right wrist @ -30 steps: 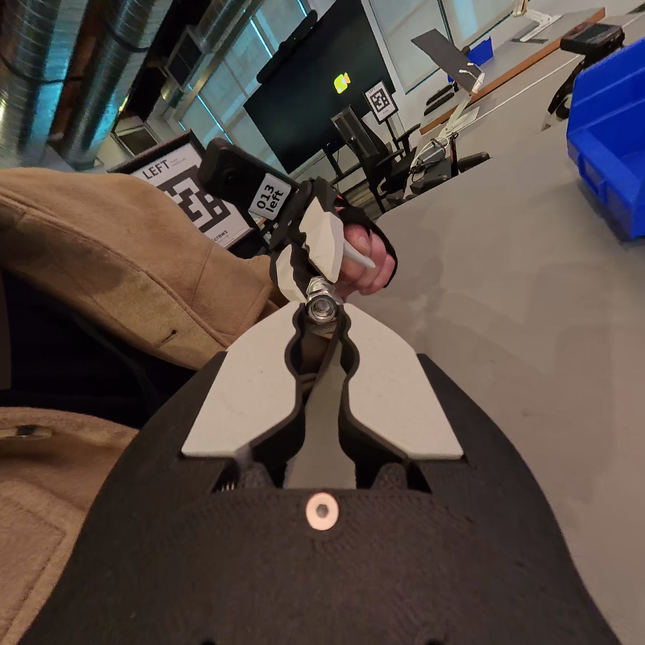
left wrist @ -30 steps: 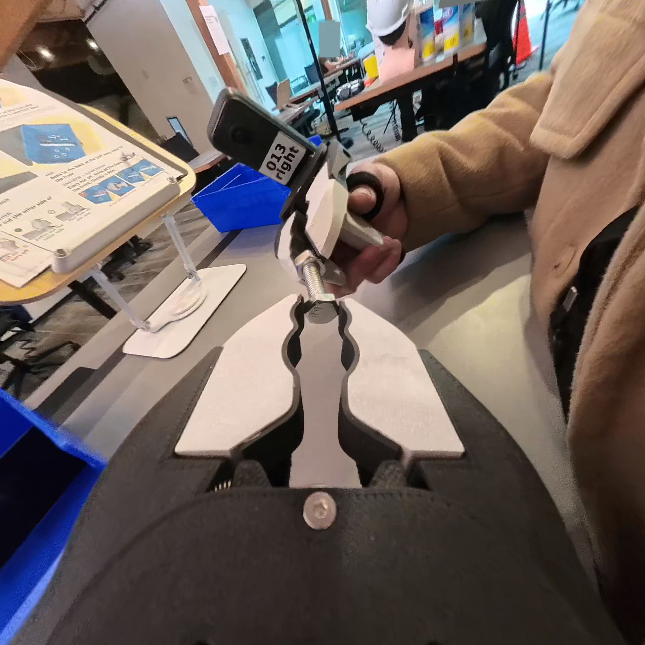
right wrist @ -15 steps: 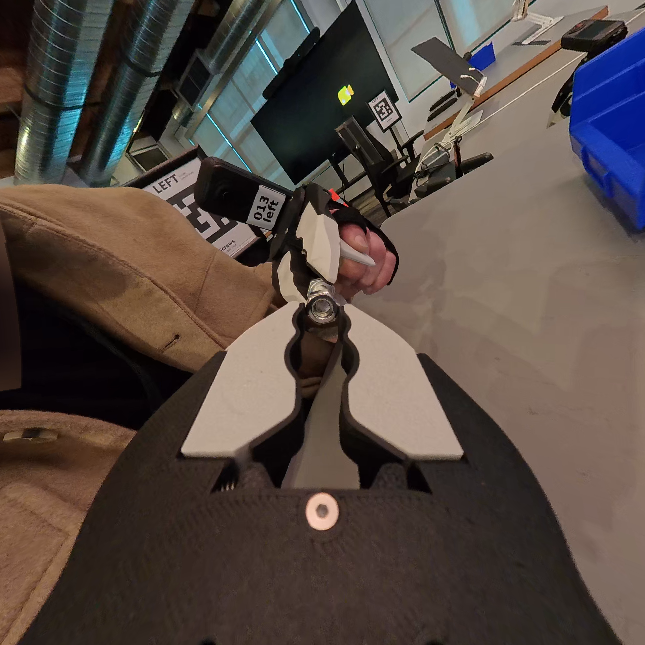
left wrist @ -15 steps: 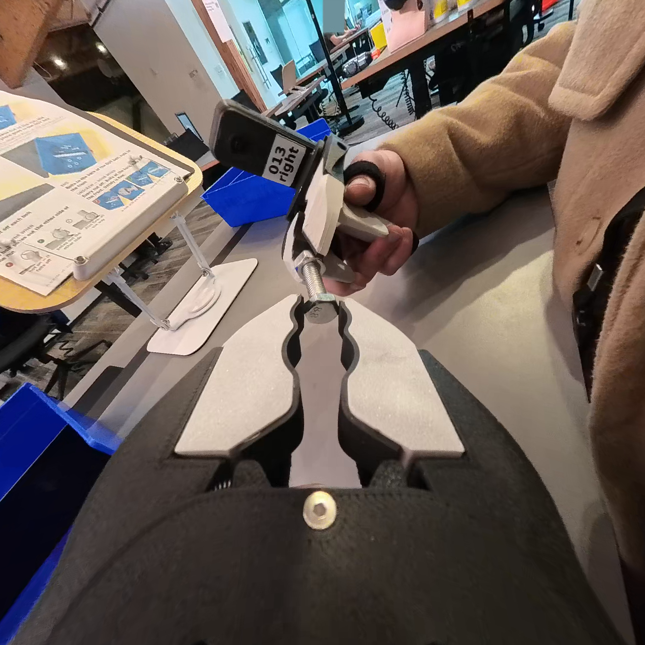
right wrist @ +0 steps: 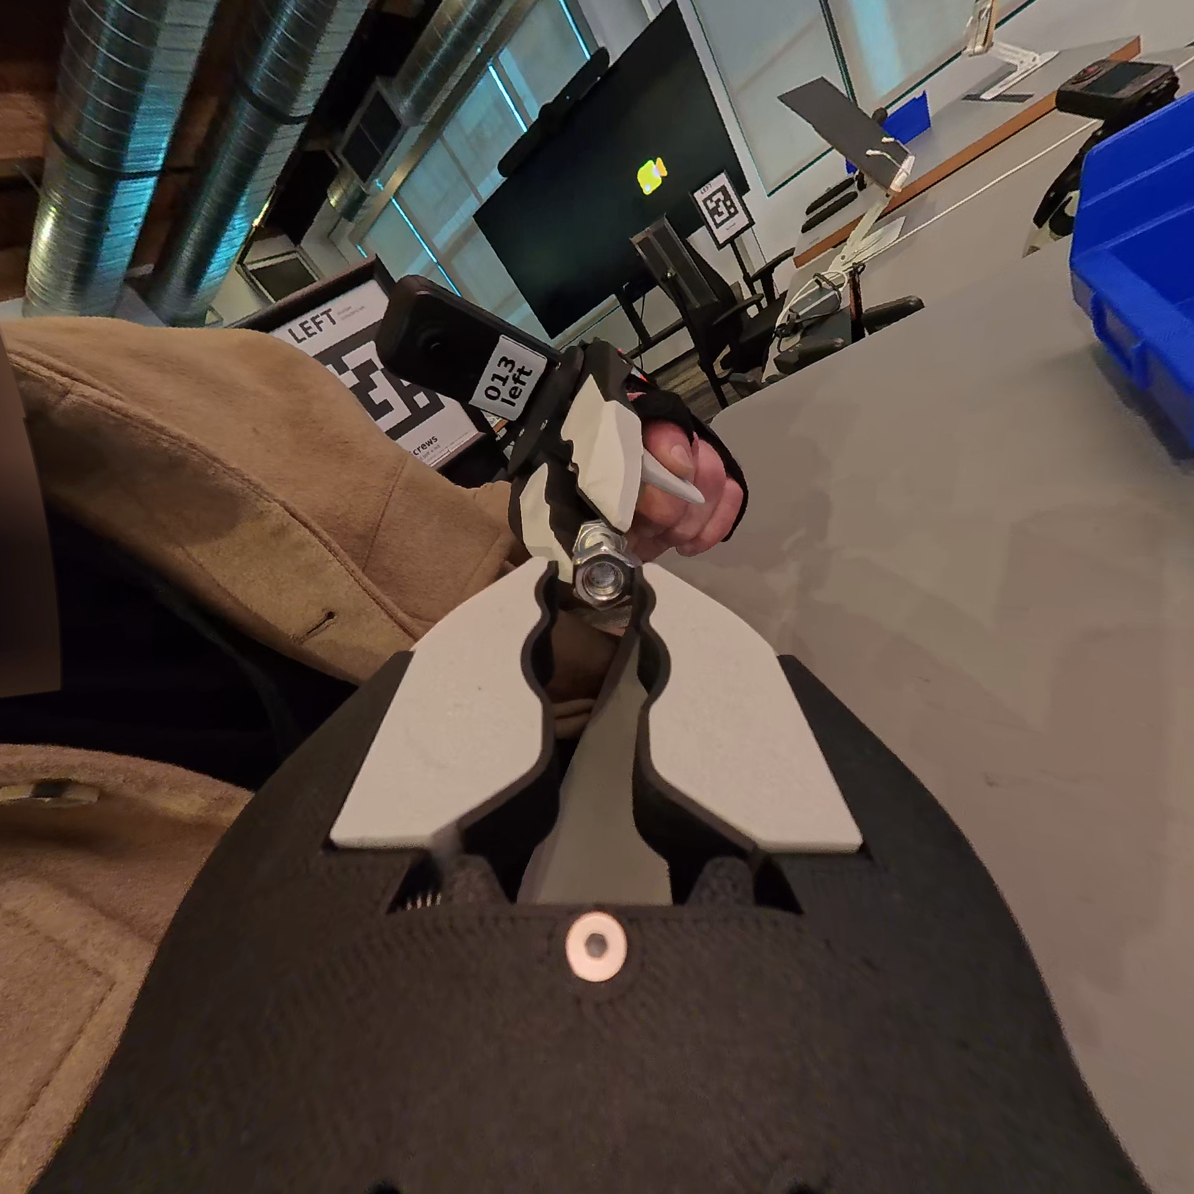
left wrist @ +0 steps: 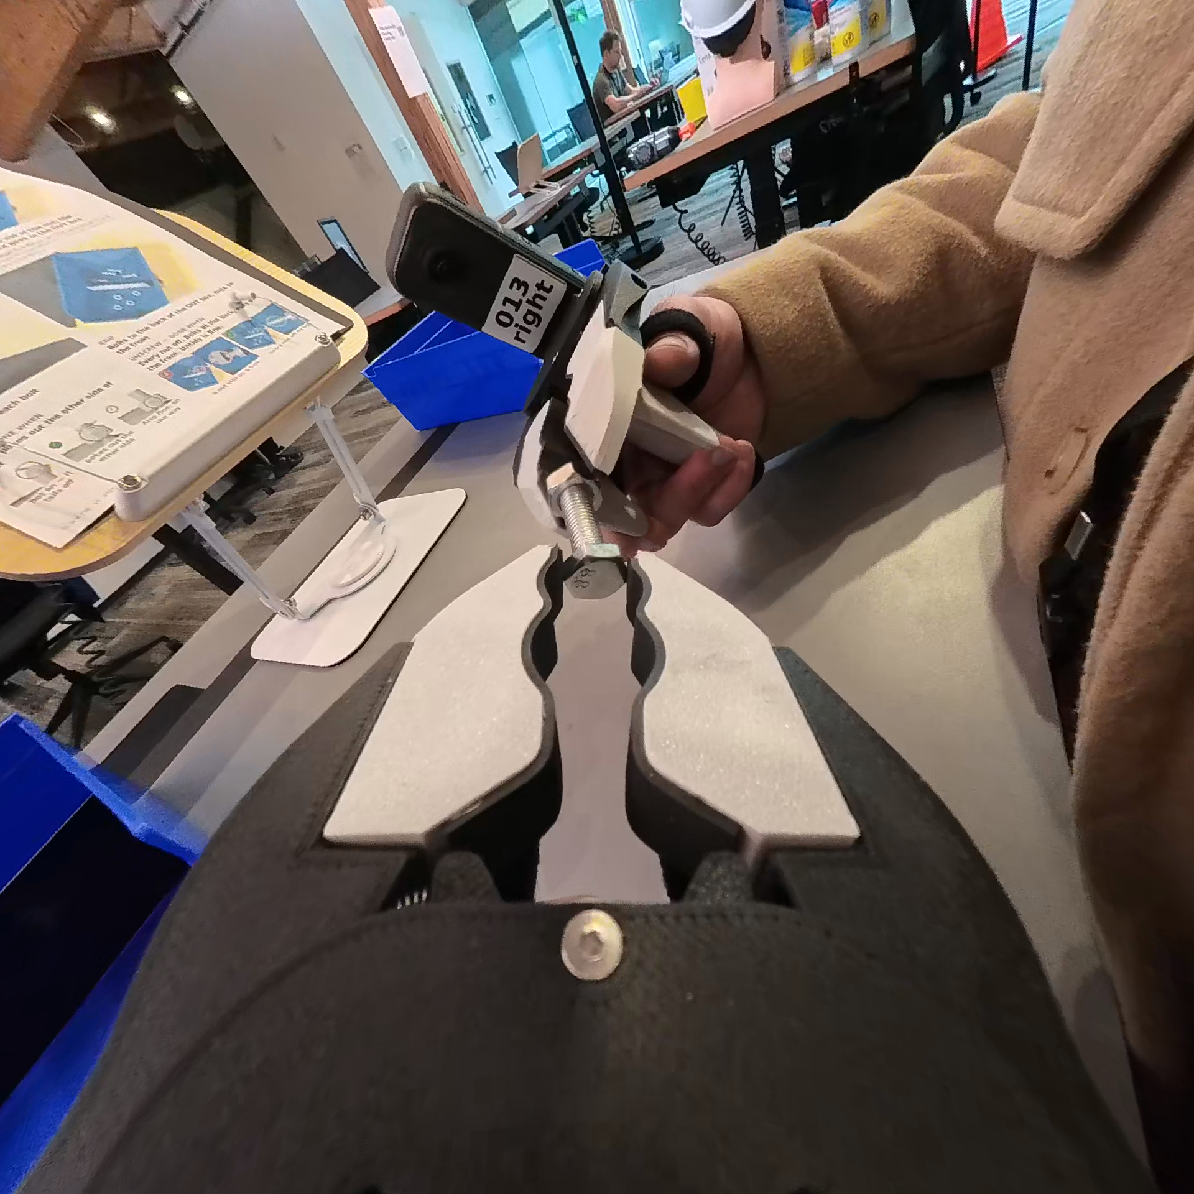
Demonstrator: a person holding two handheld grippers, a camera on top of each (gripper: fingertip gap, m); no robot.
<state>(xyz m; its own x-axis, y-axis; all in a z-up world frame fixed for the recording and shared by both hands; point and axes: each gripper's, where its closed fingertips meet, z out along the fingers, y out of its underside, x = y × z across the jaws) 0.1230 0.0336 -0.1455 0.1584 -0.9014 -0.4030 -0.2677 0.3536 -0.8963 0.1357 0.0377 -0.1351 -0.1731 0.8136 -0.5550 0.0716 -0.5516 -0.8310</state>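
Between the two facing grippers, one threaded steel bolt (left wrist: pixel 583 524) is clamped: left gripper (left wrist: pixel 591 572) pinching its hexagonal head, right gripper (right wrist: pixel 597 575) clenching one hex nut (right wrist: pixel 601 577).

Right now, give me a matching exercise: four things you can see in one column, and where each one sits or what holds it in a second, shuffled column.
Things:
1. bolt
2. nut
3. blue bin
4. instruction board

Places:
a. clamped in the right gripper
b. raised on a stand
c. head clamped in the left gripper
d. resting on the grey table

Pairs: 1-c, 2-a, 3-d, 4-b
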